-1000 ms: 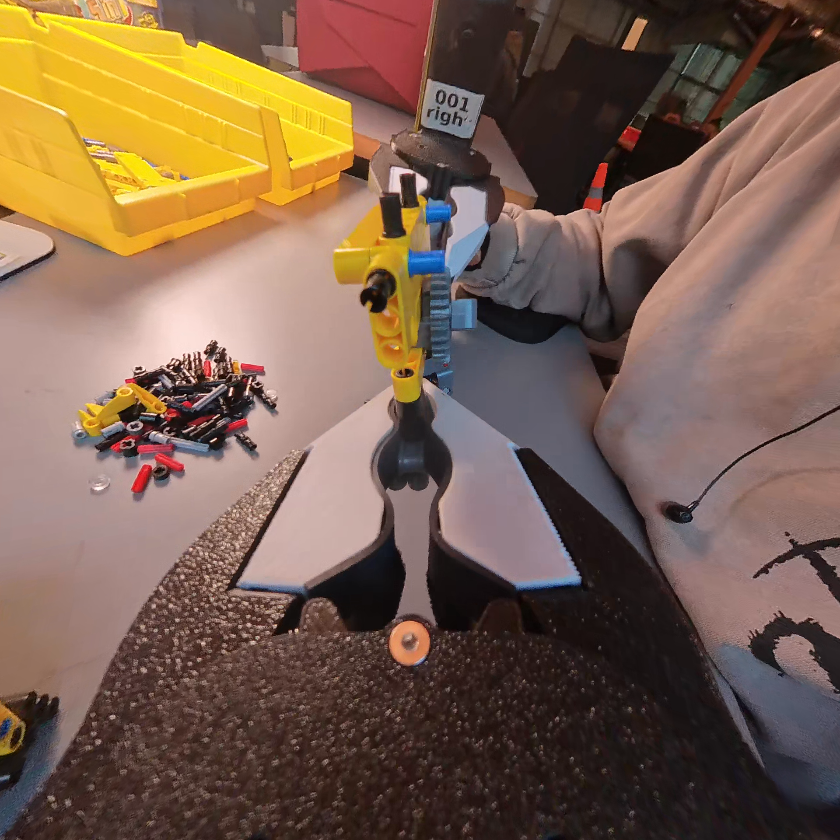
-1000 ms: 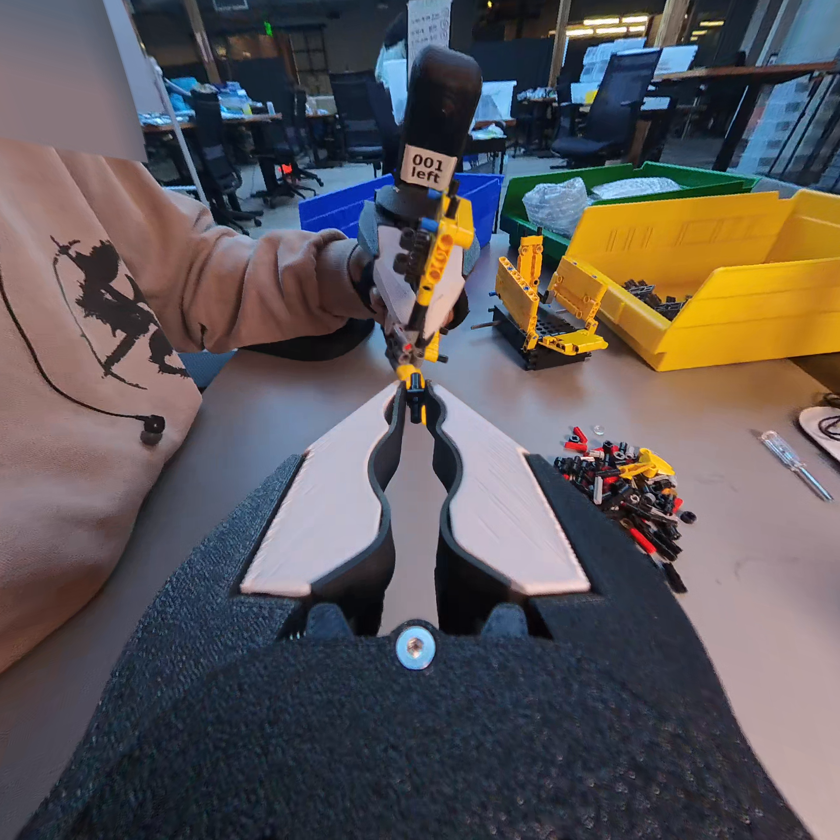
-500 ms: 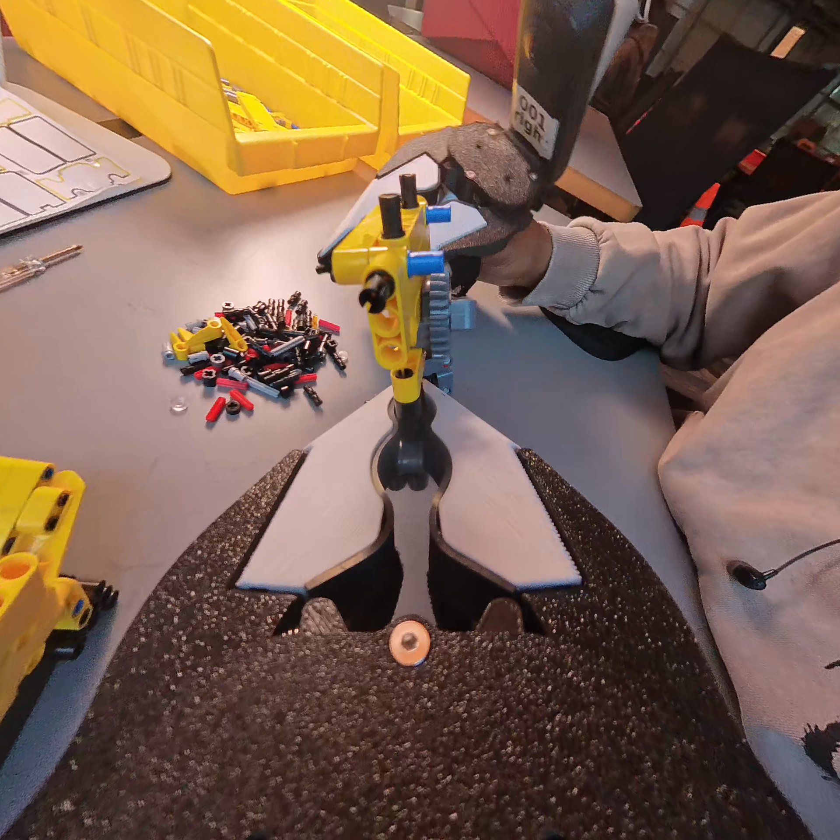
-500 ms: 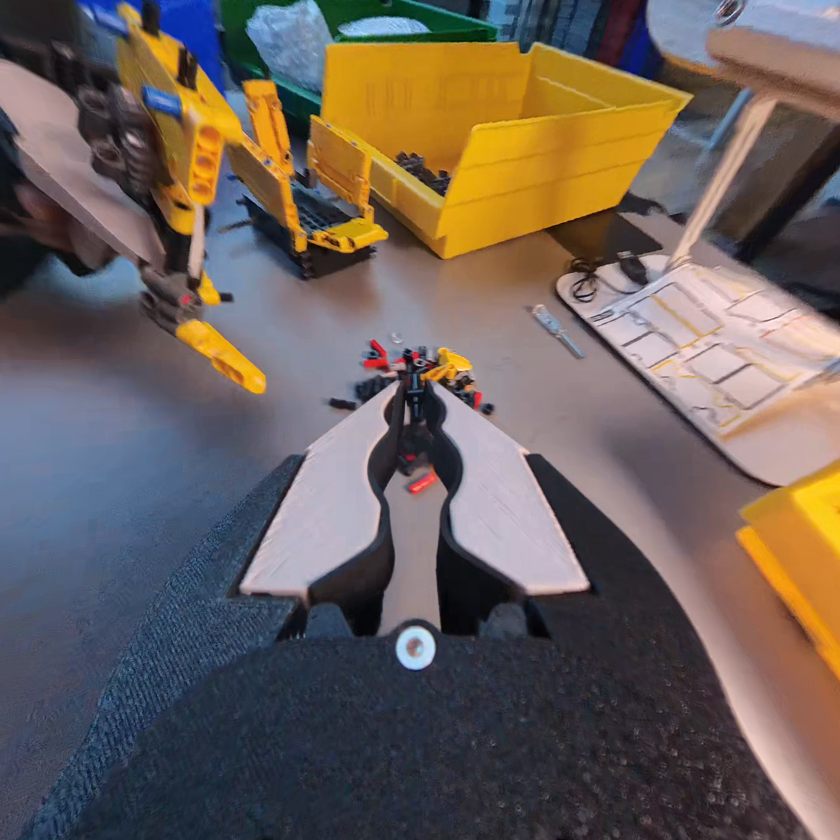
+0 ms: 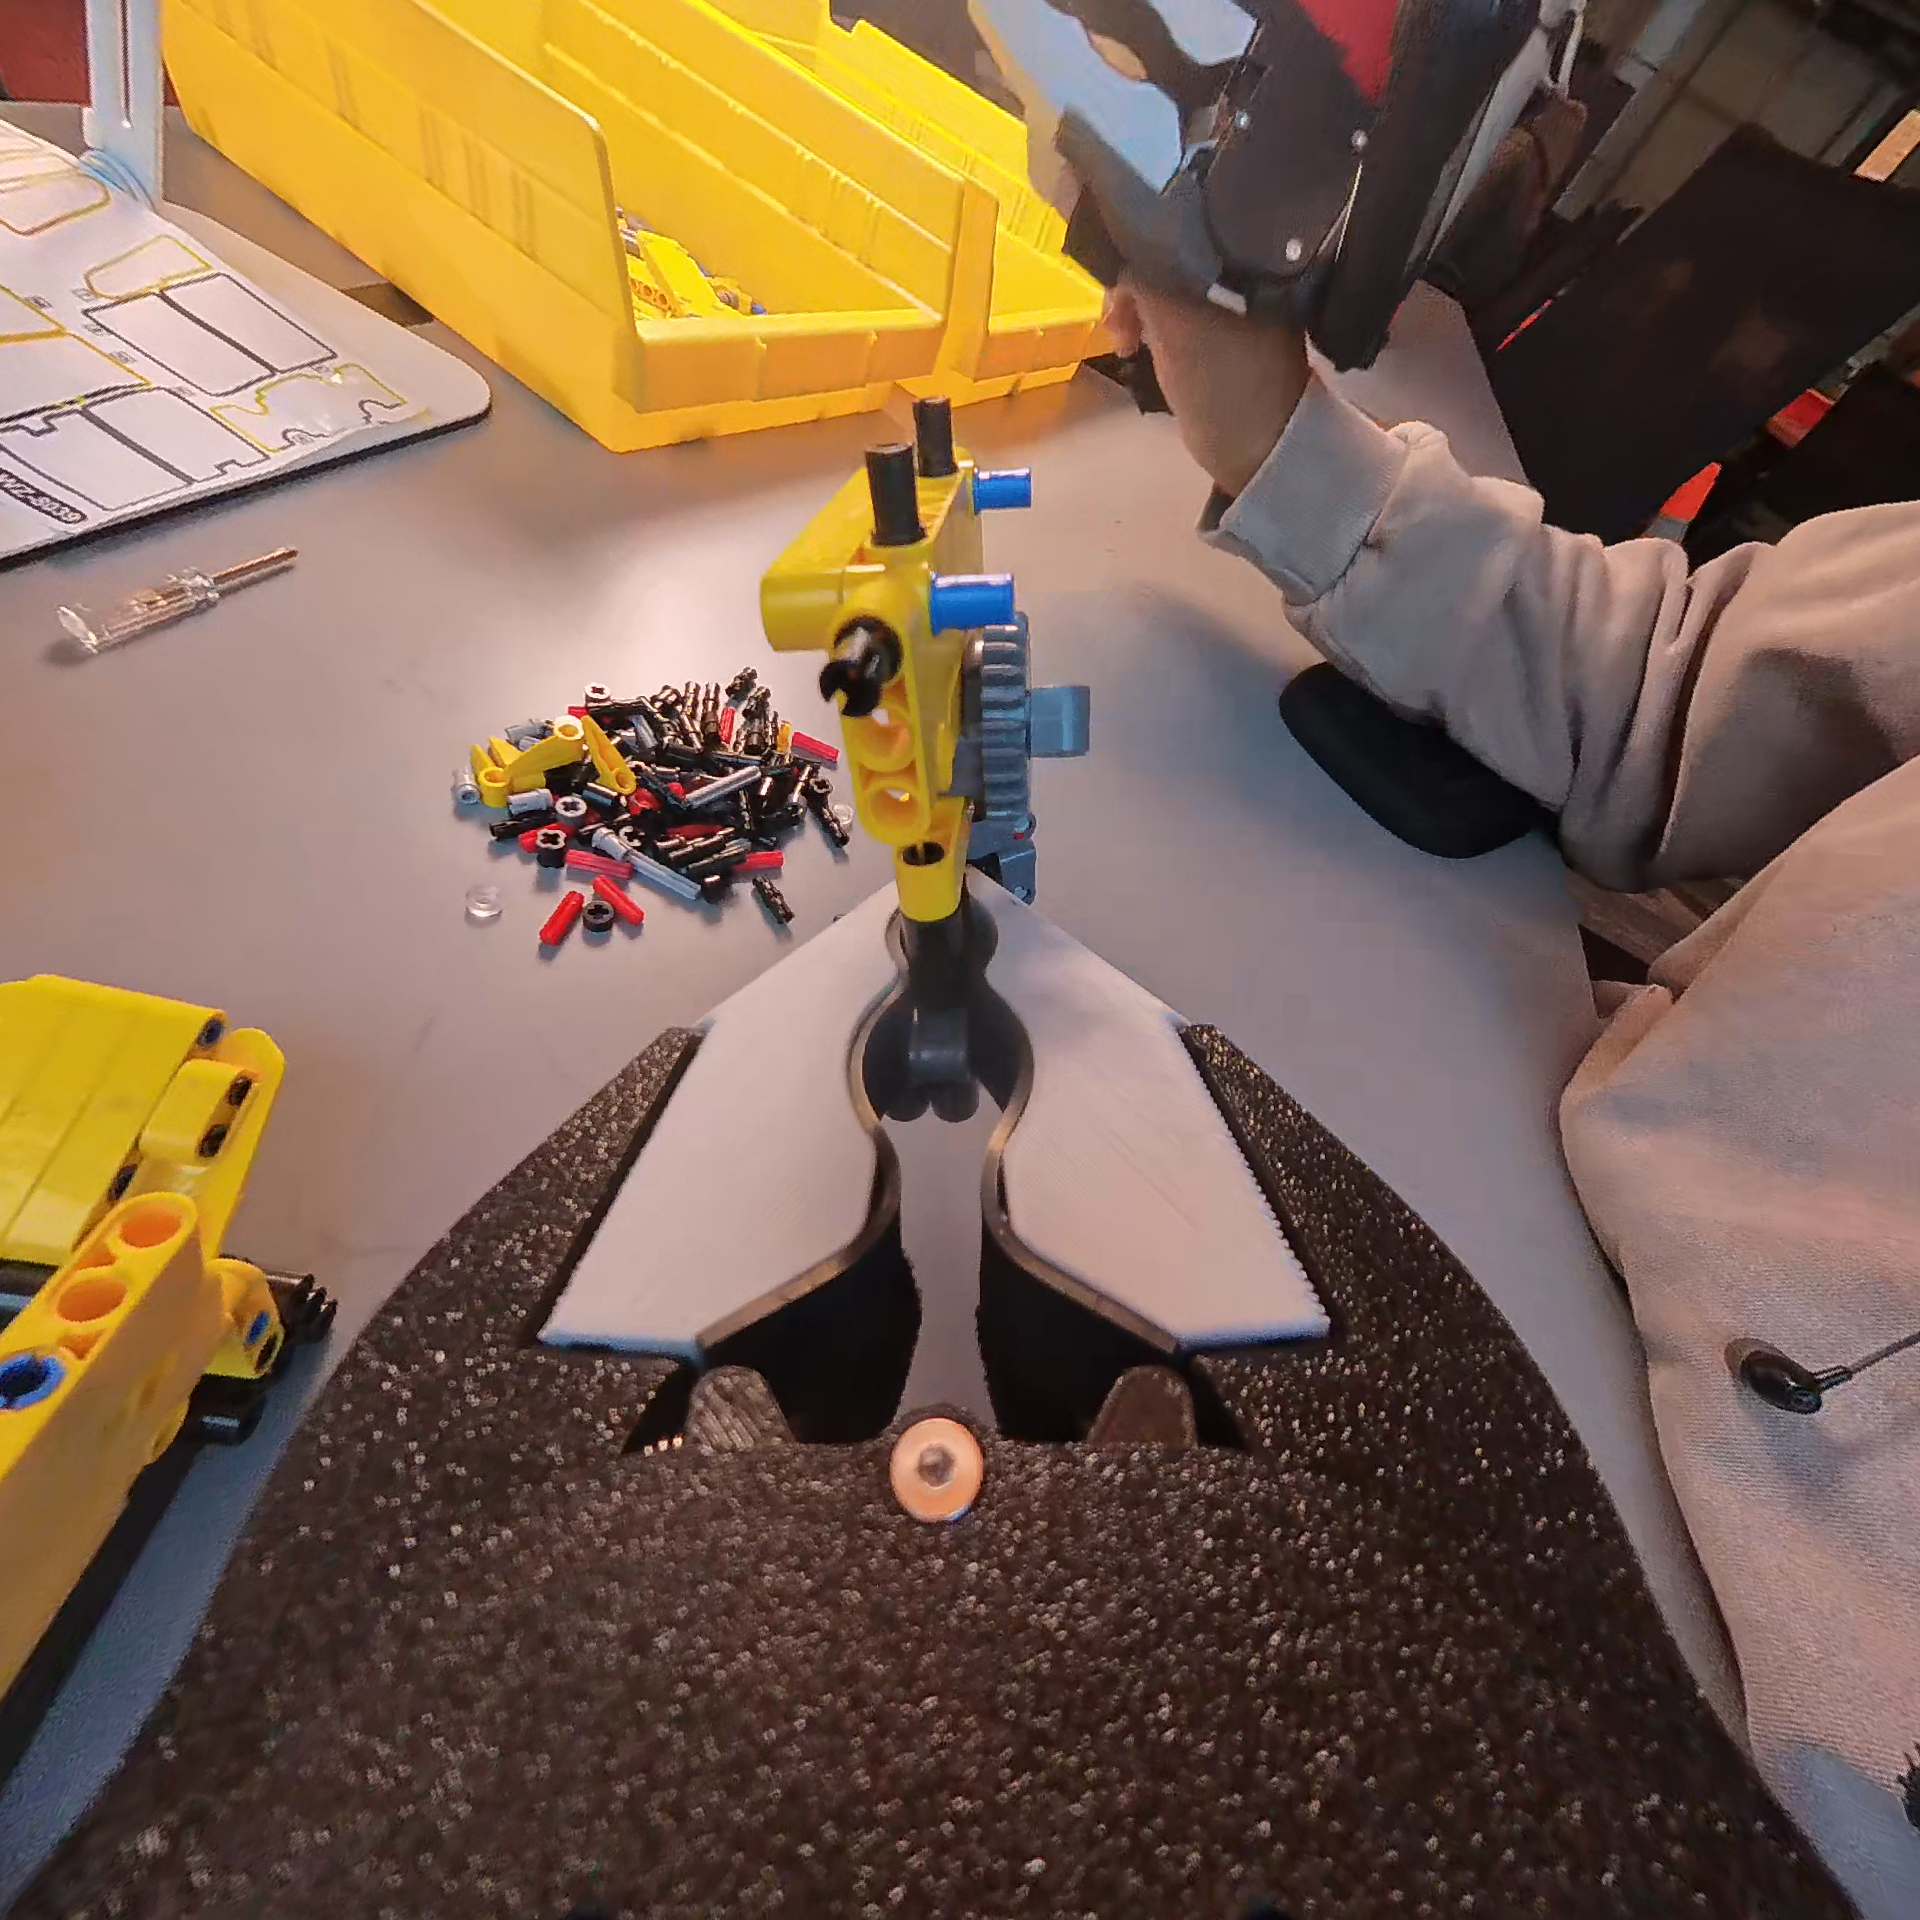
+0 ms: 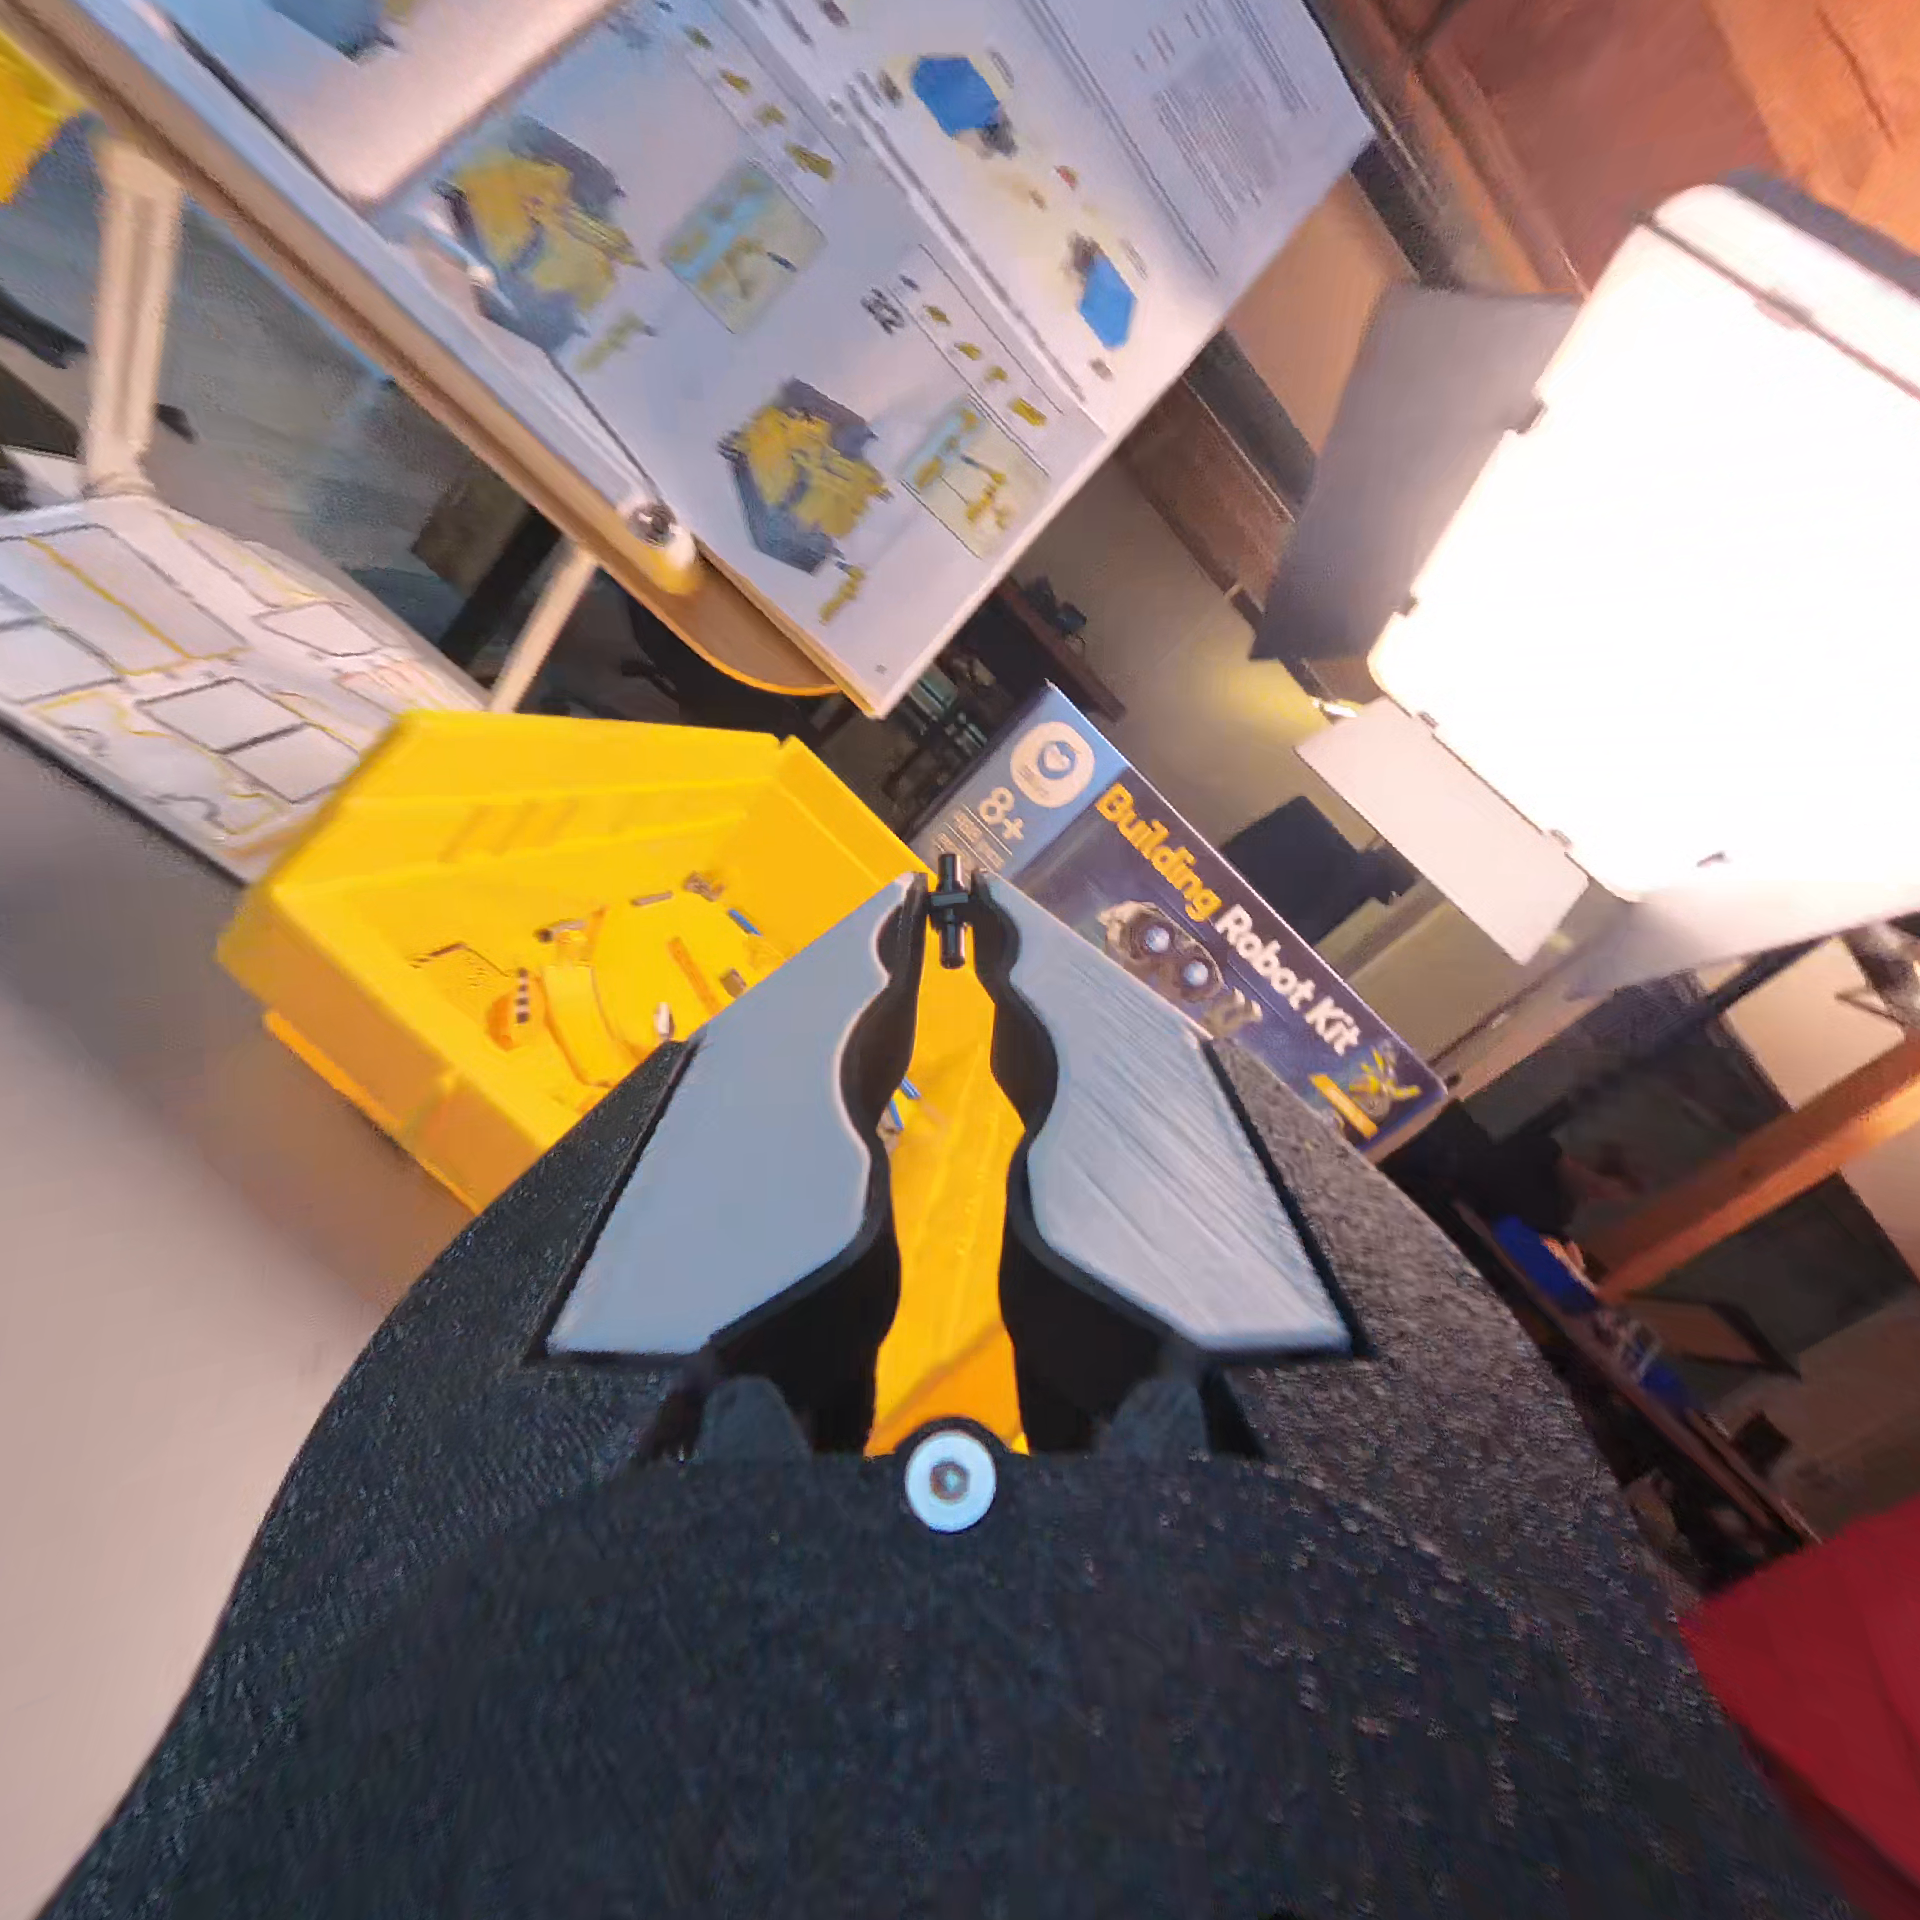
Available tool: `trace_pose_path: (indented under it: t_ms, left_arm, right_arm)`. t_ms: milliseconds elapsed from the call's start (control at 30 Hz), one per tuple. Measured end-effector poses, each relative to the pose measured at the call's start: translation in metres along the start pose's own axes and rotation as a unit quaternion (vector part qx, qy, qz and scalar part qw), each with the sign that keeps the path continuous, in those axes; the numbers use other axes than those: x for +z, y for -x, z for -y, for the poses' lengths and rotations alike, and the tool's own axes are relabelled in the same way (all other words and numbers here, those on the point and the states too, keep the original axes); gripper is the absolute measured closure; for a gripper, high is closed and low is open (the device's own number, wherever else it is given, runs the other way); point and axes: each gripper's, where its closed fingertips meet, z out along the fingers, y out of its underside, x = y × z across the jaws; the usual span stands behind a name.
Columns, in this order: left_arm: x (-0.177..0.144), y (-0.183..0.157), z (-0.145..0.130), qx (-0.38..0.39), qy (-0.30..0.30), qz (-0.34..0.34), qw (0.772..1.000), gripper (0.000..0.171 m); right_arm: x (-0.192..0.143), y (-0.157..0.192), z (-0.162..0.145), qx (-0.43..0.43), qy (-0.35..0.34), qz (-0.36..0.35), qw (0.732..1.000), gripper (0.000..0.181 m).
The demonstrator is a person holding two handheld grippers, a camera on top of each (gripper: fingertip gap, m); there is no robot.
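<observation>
My left gripper is shut on the dark lower end of a small yellow brick assembly with black pins, blue pins and a grey gear, held upright above the grey table. A pile of small black, red and yellow parts lies on the table to its left. My right gripper is shut on a small black pin at its tips, raised and tilted over a yellow bin. That gripper also shows in the left wrist view, high at the upper right.
Yellow bins stand at the back. A larger yellow model sits at the left edge. A small clear-handled screwdriver and a white sheet lie at far left. A person's sleeve is at right. An open instruction booklet and a kit box stand ahead. Across from one pair of fingers to the other is roughly 35 cm.
My right gripper left the assembly, swung over the parts pile and rose, tilting up toward the booklet with a black pin in its tips. My left gripper kept its hold and turned slightly.
</observation>
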Motion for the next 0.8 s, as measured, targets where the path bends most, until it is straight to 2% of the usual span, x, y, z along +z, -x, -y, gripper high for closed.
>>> trace_pose_path:
  t_ms: [133,233,367,467,567,633,733,800]
  left_arm:
    - [0.004,0.005,-0.006,0.009,0.012,0.014,1.000,0.171]
    - [0.006,0.005,-0.006,0.008,0.008,0.015,1.000,0.171]
    - [0.007,0.006,-0.006,0.005,0.004,0.014,1.000,0.171]
    - [0.008,0.007,-0.009,0.002,0.007,0.011,1.000,0.170]
    - [0.010,0.005,-0.011,0.003,0.013,0.009,1.000,0.171]
    - [0.010,0.004,-0.012,0.004,0.014,0.007,1.000,0.171]
    - [0.010,0.000,-0.008,0.002,0.003,-0.005,1.000,0.171]
    - [0.010,-0.007,-0.003,-0.005,-0.013,-0.025,1.000,0.171]
  right_arm:
    - [0.007,-0.057,-0.049,0.143,0.061,-0.034,0.987,0.175]
    - [0.010,-0.082,-0.100,0.203,0.125,-0.049,0.970,0.175]
    - [0.005,-0.086,-0.160,0.230,0.218,-0.033,0.948,0.171]
    - [0.002,-0.084,-0.178,0.253,0.243,-0.021,0.936,0.175]
    - [0.001,-0.086,-0.182,0.262,0.243,-0.021,0.934,0.170]
    - [0.000,-0.089,-0.174,0.274,0.220,-0.029,0.936,0.164]
    - [0.001,-0.088,-0.125,0.274,0.121,-0.011,0.954,0.159]
    - [-0.001,-0.067,-0.073,0.277,0.041,0.056,0.958,0.157]
